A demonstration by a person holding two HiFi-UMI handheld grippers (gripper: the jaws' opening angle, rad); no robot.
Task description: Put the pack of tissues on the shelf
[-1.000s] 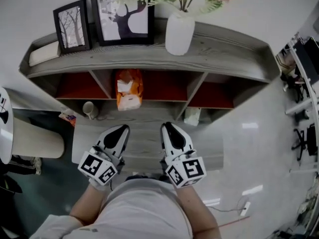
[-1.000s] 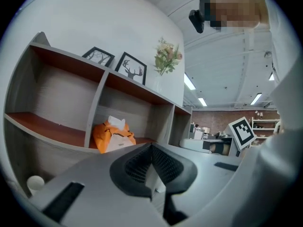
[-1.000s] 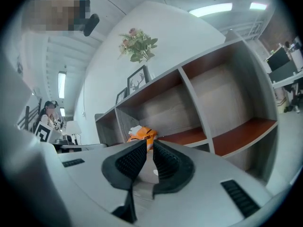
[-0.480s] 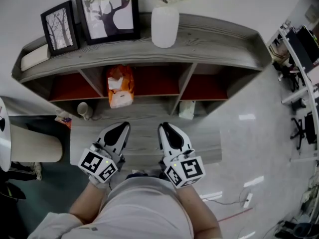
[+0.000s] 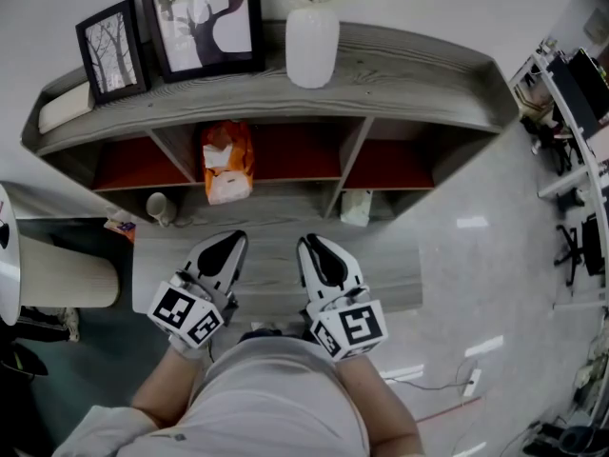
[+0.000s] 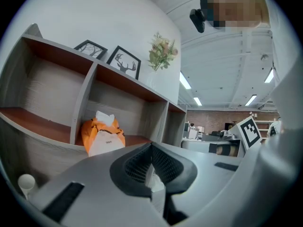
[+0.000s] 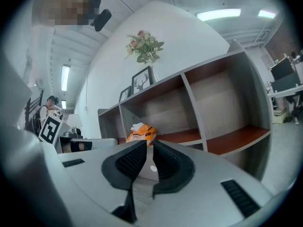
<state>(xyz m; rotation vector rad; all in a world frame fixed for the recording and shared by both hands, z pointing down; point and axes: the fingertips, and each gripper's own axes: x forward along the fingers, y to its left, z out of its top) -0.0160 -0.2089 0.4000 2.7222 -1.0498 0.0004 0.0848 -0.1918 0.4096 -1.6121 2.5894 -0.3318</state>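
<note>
The orange and white pack of tissues (image 5: 226,163) stands in the middle compartment of the grey wooden shelf (image 5: 409,74), white tissue poking out of its top. It also shows in the left gripper view (image 6: 102,137) and, smaller, in the right gripper view (image 7: 141,133). My left gripper (image 5: 231,243) and right gripper (image 5: 309,246) hang side by side close to the person's body, over the low grey ledge (image 5: 400,279), well short of the pack. Both are shut with nothing between the jaws, as seen for the left gripper (image 6: 151,148) and the right gripper (image 7: 147,145).
On the shelf top stand a white vase (image 5: 312,46) with flowers and two framed pictures (image 5: 112,50) (image 5: 203,22). A small cup (image 5: 158,206) and a pale packet (image 5: 356,208) sit on the lower level. A white lamp shade (image 5: 57,272) is at the left; office furniture (image 5: 571,112) is at the right.
The head view has shifted slightly, so the shelf sits a little further left in the picture. Both grippers stay shut in nearly the same place. The tissue pack has not moved.
</note>
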